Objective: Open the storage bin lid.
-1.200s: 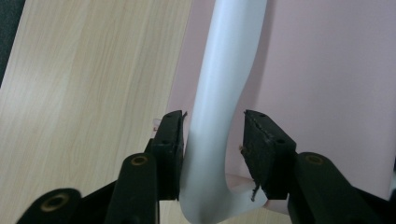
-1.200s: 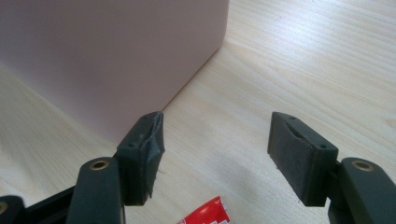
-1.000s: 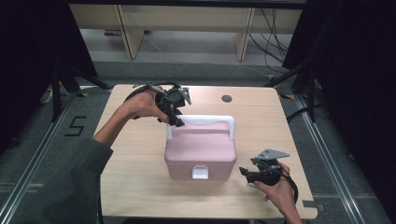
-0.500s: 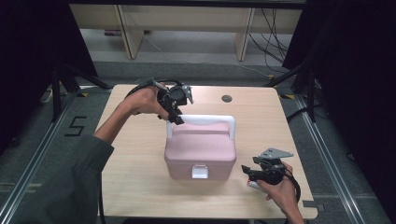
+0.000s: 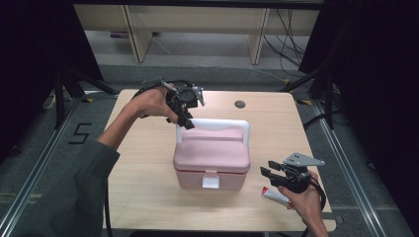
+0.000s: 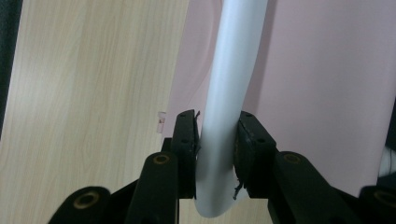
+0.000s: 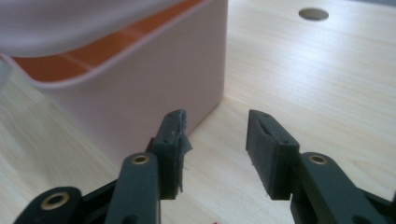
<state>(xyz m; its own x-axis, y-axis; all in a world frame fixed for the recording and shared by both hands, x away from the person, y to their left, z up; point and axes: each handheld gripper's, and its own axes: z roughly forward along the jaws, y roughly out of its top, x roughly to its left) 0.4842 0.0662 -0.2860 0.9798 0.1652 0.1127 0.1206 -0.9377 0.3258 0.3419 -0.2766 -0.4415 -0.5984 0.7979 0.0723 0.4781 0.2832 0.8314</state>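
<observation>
A pink box (image 5: 211, 155) with a white handle (image 5: 217, 123) stands in the middle of the wooden table (image 5: 143, 163). My left gripper (image 5: 184, 122) reaches down at the box's back left corner and is shut on the handle's left end. The left gripper view shows both pads pressing the white handle (image 6: 229, 84) over the pink lid (image 6: 322, 93). My right gripper (image 5: 269, 170) hovers off the box's front right corner. Its jaws have just been closing and stand open with nothing between them. In the right gripper view, the right gripper (image 7: 215, 149) points past the pink box (image 7: 140, 88).
A small red and white tube (image 5: 275, 196) lies on the table under the right hand. There is a white latch (image 5: 210, 180) on the box's front. A round hole (image 5: 240, 104) marks the table's far side. Black curtains and a shelf stand behind the table.
The right gripper has lifted slightly and its jaws have narrowed. The tube now lies exposed below it. The left gripper keeps its hold on the handle.
</observation>
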